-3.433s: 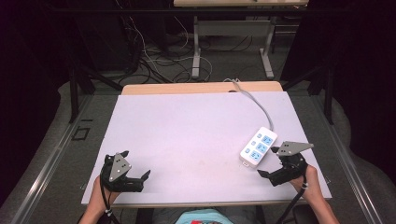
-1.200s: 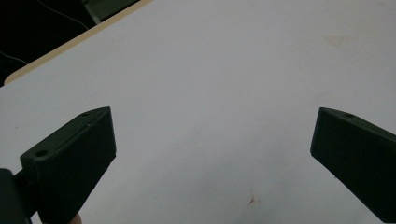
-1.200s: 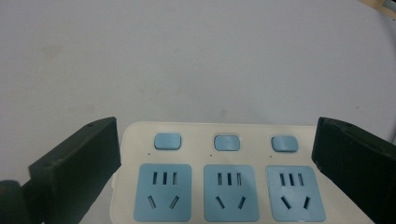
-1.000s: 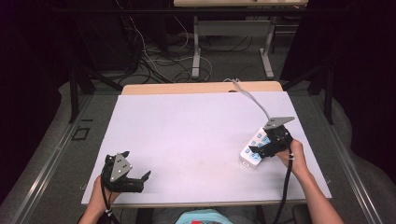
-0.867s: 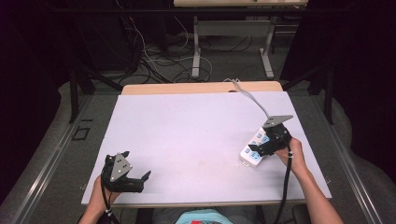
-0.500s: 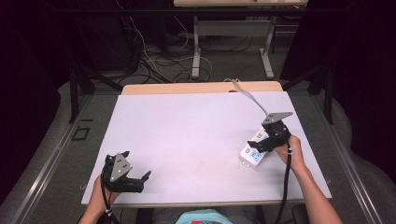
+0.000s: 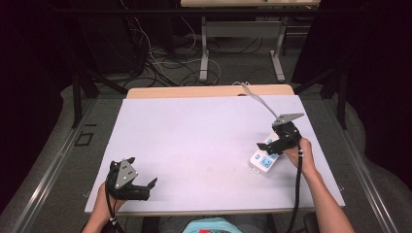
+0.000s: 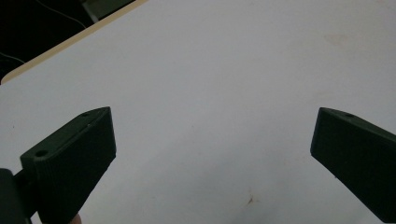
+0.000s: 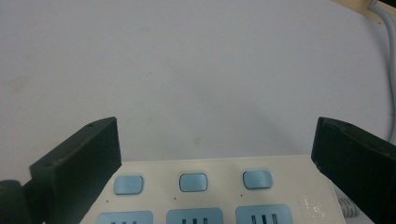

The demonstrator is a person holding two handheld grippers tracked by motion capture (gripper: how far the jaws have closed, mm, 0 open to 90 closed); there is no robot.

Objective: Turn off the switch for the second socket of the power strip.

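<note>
White power strip (image 7: 265, 160) near the surface's (image 7: 194, 141) right edge, straddled lengthwise by the right gripper (image 7: 270, 145), jaws spread, apparently lining up a grasp; left gripper (image 7: 142, 189) idle, agape, well apart.

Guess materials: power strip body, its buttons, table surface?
Power strip: likely moulded plastic, off-white, smooth with a faint sheen. Buttons: light-blue plastic by the look, rounded caps, slightly glossy. Table surface: matte white sheet, perhaps laminate, lightly stained; a tan, wood-like edge shows at the far side.
</note>
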